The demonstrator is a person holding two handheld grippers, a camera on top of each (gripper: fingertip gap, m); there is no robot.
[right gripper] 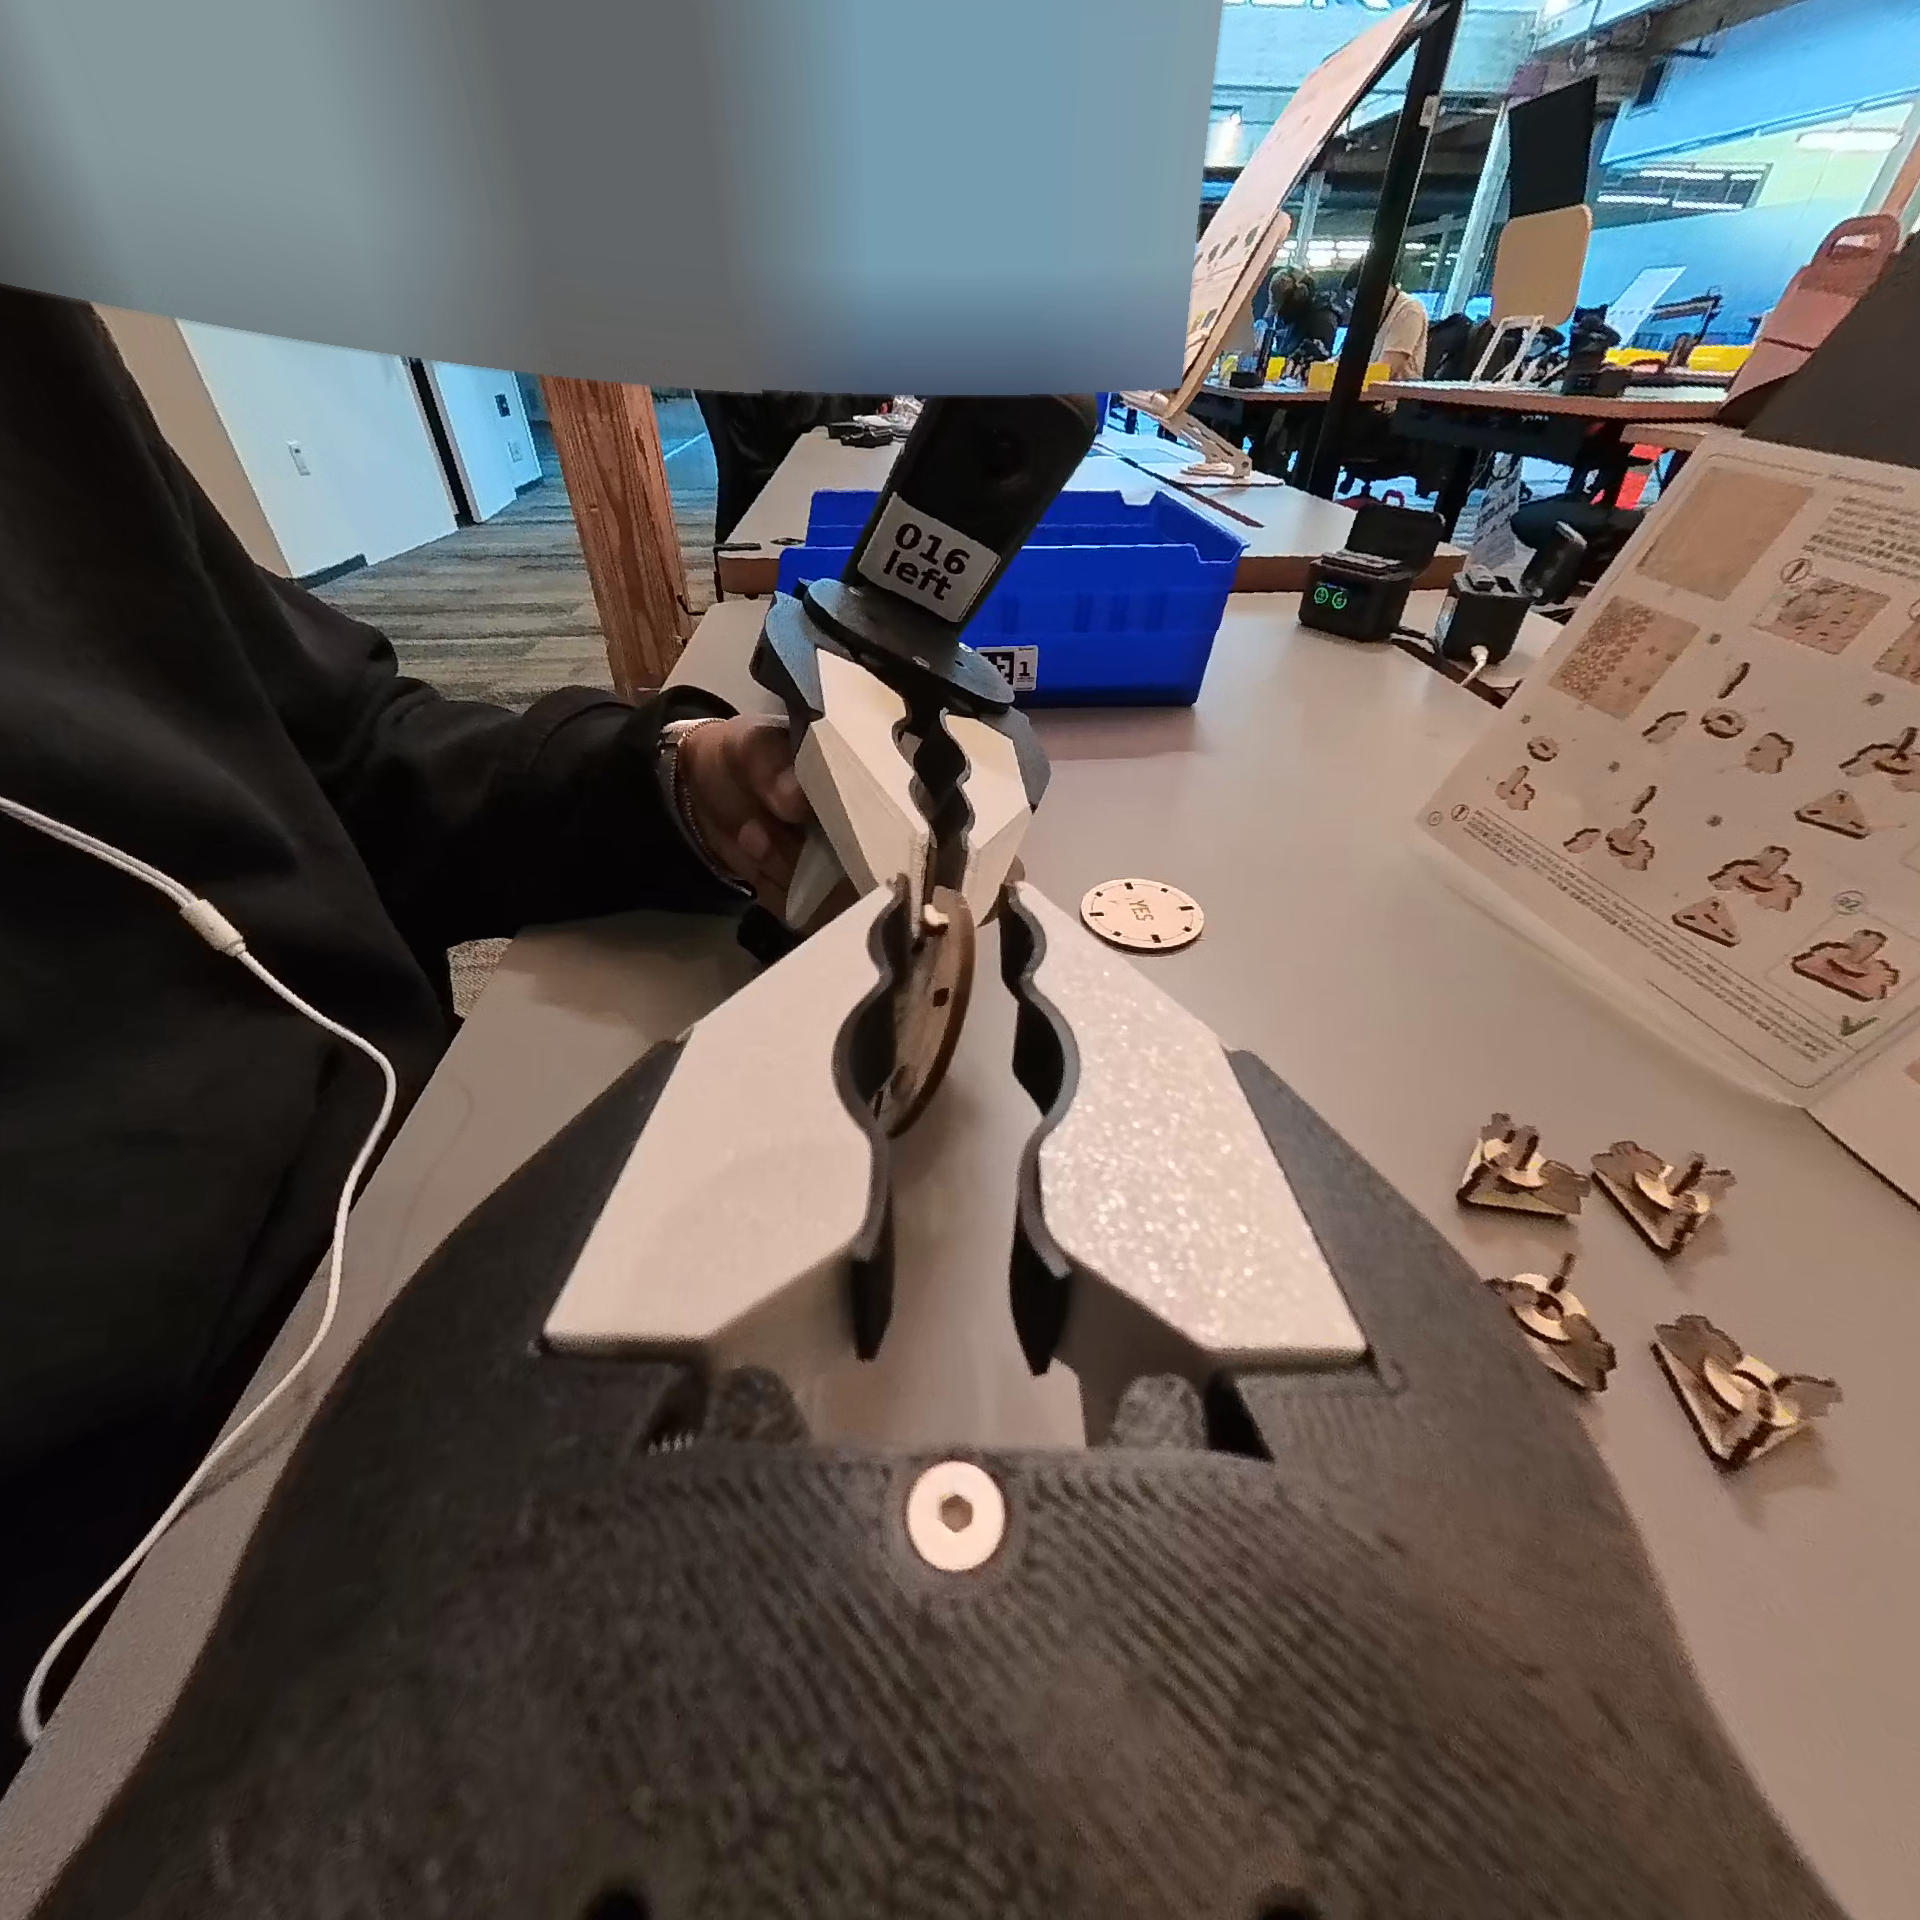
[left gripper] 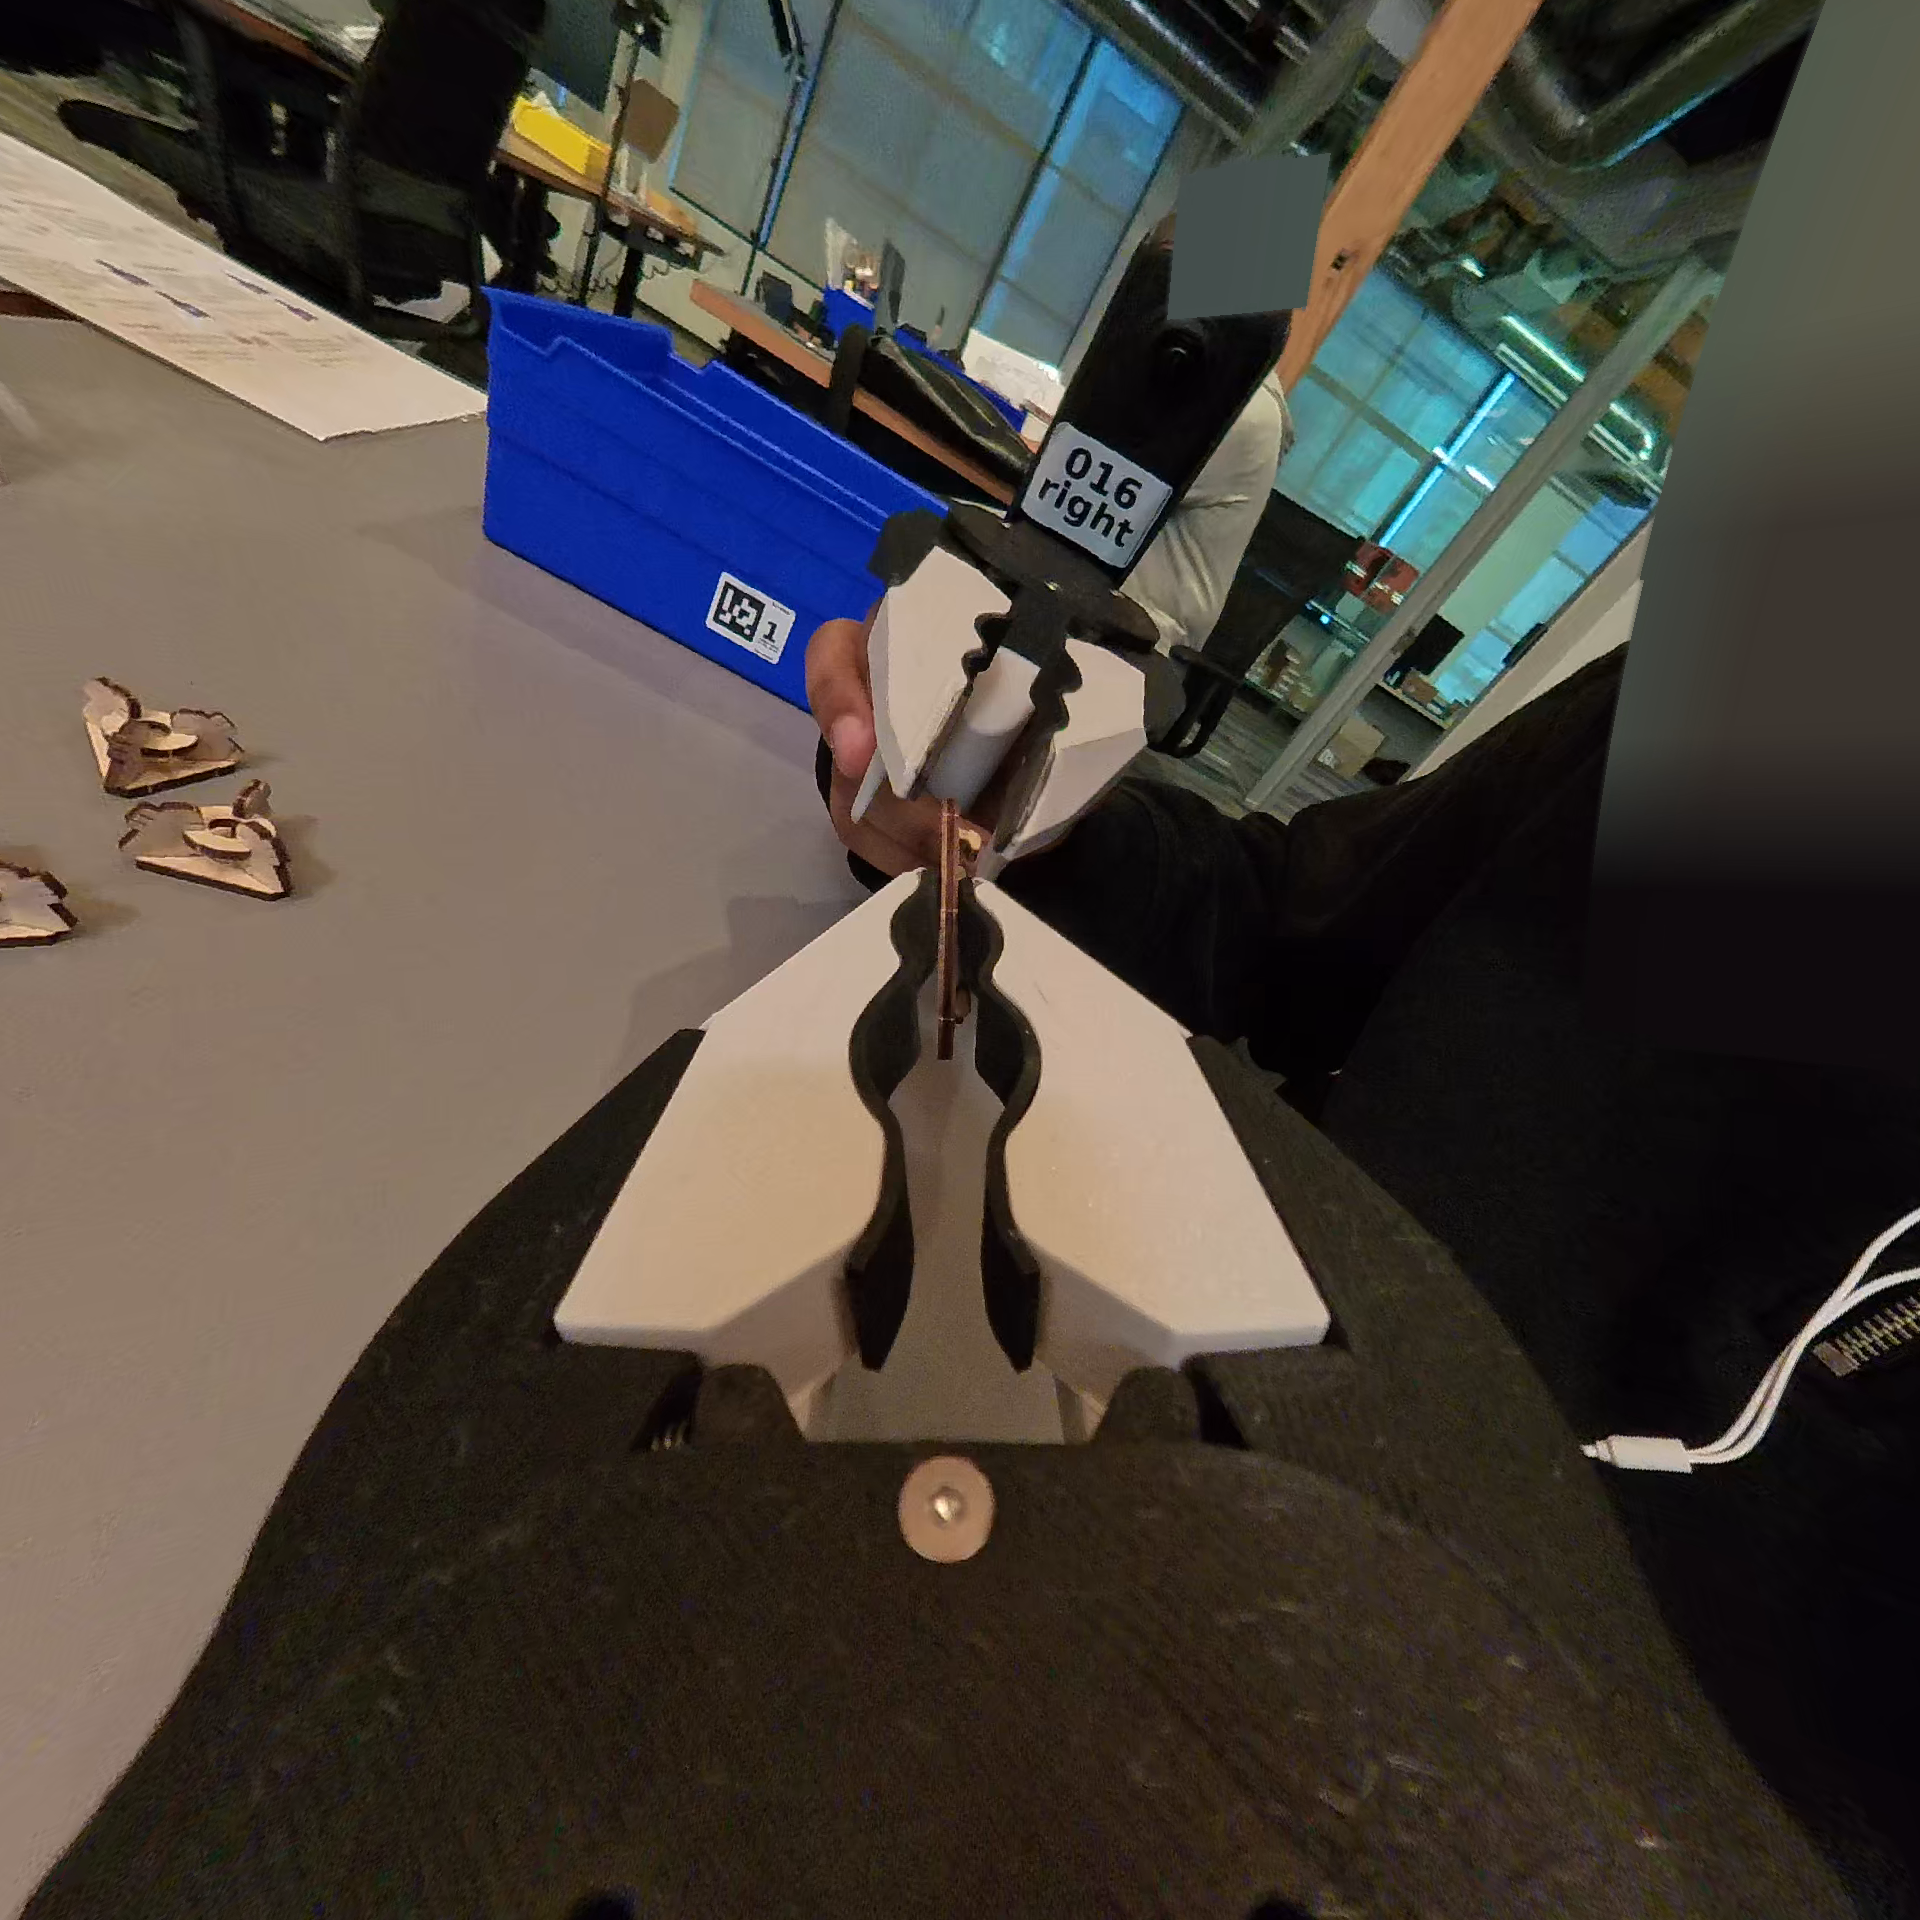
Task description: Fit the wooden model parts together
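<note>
The left gripper (left gripper: 948, 883) fingers clamp a thin round wooden disc (left gripper: 948, 935) edge-on above the grey counter (left gripper: 312, 1039), the right gripper (right gripper: 951, 914) fingers parted around it, so a skewed squeeze could twist it loose.

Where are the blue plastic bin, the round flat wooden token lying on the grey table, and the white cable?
Blue plastic bin (left gripper: 644, 499), left wrist view, side wall.
Round flat wooden token (right gripper: 1141, 914), right wrist view, top face.
White cable (right gripper: 312, 1023), right wrist view, mid-length.

a thin round wooden disc (right gripper: 935, 1013) with small dark slots stands on edge at frame centre, a pale peg (right gripper: 932, 914) through its top. seen edge-on in the left wrist view (left gripper: 948, 935), it sits between both tools' tips.
</note>
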